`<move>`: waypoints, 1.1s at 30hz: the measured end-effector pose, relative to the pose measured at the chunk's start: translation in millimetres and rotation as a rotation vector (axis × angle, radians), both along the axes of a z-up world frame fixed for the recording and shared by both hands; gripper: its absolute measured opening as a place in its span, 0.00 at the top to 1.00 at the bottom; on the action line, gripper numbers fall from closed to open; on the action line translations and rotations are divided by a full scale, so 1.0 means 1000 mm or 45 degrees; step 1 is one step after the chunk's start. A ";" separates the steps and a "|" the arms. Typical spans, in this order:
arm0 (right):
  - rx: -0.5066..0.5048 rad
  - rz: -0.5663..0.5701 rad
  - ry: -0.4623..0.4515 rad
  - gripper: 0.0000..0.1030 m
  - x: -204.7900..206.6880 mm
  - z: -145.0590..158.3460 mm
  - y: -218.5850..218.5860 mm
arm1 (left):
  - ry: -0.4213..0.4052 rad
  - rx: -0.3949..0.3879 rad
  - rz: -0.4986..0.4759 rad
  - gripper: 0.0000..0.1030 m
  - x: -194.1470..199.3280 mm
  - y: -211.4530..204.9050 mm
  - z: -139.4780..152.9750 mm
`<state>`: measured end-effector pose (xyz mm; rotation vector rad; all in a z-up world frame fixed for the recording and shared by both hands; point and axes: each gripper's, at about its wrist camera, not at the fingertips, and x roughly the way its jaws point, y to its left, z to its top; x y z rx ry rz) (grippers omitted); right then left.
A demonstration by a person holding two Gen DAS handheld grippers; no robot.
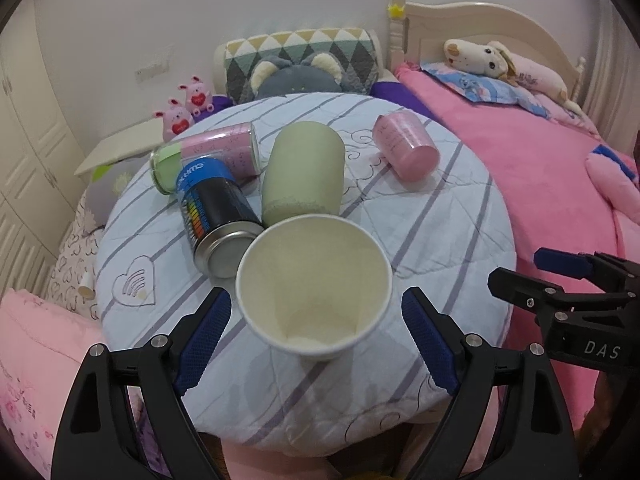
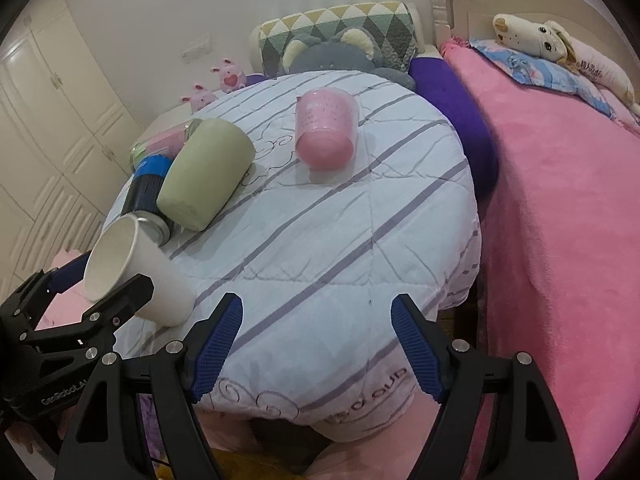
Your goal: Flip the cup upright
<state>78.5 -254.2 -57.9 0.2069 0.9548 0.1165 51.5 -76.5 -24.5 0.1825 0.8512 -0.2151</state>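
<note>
A white paper cup (image 1: 314,284) stands upright, mouth up, on the quilt-covered round table (image 1: 440,232), between the fingers of my left gripper (image 1: 316,320), which is open around it without touching. In the right wrist view the cup (image 2: 136,268) is at the left with the left gripper's fingers (image 2: 120,292) on both sides. My right gripper (image 2: 316,328) is open and empty over the table's near edge. It shows at the right edge of the left wrist view (image 1: 560,276).
A green cup (image 1: 304,172), a pink cup (image 1: 404,146), a blue-black can (image 1: 216,216) and a pink-green can (image 1: 208,156) lie on their sides on the table. A pink bed (image 2: 560,200) is to the right. Plush toys and a cushion are behind.
</note>
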 end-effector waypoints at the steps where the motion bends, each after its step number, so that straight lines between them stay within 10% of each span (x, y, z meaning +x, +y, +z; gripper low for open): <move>1: -0.021 -0.010 -0.006 0.24 -0.004 0.001 0.002 | -0.009 0.005 -0.002 0.11 -0.004 0.001 0.001; 16: -0.166 0.015 -0.073 0.22 -0.049 0.008 0.035 | -0.298 -0.029 -0.025 0.07 -0.058 0.028 0.015; 33: -0.026 0.006 -0.302 0.21 -0.094 0.018 0.051 | -0.746 -0.079 0.073 0.03 -0.112 0.044 0.024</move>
